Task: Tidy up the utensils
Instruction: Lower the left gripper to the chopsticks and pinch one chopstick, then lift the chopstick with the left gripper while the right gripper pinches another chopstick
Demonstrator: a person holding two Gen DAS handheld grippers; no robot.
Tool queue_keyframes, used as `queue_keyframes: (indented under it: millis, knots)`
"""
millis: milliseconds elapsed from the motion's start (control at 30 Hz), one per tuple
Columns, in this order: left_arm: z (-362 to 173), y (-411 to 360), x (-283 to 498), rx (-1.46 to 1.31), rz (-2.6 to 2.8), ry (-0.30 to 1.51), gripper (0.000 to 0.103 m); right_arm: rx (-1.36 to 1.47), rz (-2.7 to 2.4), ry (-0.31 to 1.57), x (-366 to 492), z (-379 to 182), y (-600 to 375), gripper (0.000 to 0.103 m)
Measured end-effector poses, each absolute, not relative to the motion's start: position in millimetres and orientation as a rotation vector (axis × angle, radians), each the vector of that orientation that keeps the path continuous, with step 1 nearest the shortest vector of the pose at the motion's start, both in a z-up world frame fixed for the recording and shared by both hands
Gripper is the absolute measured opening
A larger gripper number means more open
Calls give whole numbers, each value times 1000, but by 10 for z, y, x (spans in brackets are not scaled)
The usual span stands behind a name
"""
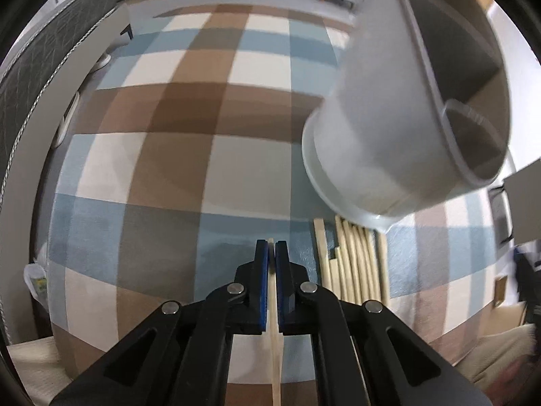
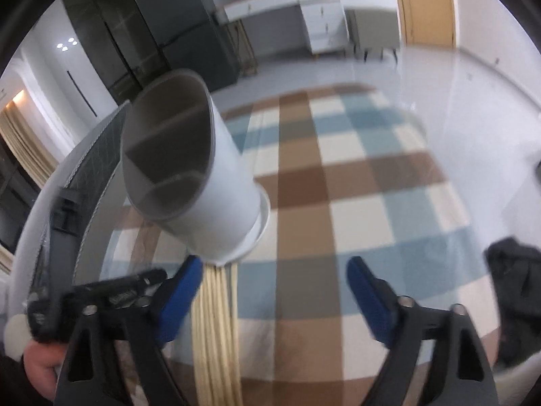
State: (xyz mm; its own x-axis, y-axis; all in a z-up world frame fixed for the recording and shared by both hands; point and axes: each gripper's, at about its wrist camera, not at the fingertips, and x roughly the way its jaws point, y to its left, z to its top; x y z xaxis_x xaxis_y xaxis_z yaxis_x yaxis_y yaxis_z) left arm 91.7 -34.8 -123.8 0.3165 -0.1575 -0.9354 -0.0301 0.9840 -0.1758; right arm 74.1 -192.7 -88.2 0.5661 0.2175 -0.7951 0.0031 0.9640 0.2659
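Note:
A white cylindrical utensil holder [image 1: 389, 108] with inner dividers stands on the checked tablecloth, to the upper right in the left wrist view and at centre left in the right wrist view [image 2: 209, 182]. My left gripper [image 1: 271, 247] is shut on a pale wooden chopstick [image 1: 275, 355] that runs back between its pads. Several more wooden chopsticks [image 1: 351, 260] lie side by side on the cloth just in front of the holder's base; they also show in the right wrist view [image 2: 216, 321]. My right gripper [image 2: 274, 270] is open and empty above the cloth, its left finger beside the chopsticks.
The round table carries a blue, brown and cream checked cloth [image 1: 189, 155]. A grey padded chair back [image 1: 44, 67] stands at the table's left edge. A dark cloth [image 2: 517, 291] lies at the table's right edge. The left gripper's black body [image 2: 94, 301] shows at the lower left.

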Motion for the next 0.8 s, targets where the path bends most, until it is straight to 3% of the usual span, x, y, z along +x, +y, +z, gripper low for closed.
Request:
queue_keyframes:
  millis: [300, 533, 700, 800]
  knots:
    - [-833, -240, 781, -332, -111, 1149, 0, 91, 194, 1183, 1007, -1386, -1428, 32]
    - [-774, 198, 852, -429, -118, 1124, 0, -69, 184, 1194, 1009, -1540, -1135, 26]
    - [-730, 213, 852, -448, -139, 1114, 0, -138, 166, 1213, 966, -1551, -1050, 4]
    - [-705, 244, 855, -458, -137, 1108, 0, -167, 179, 1230, 912, -1555, -1054, 3]
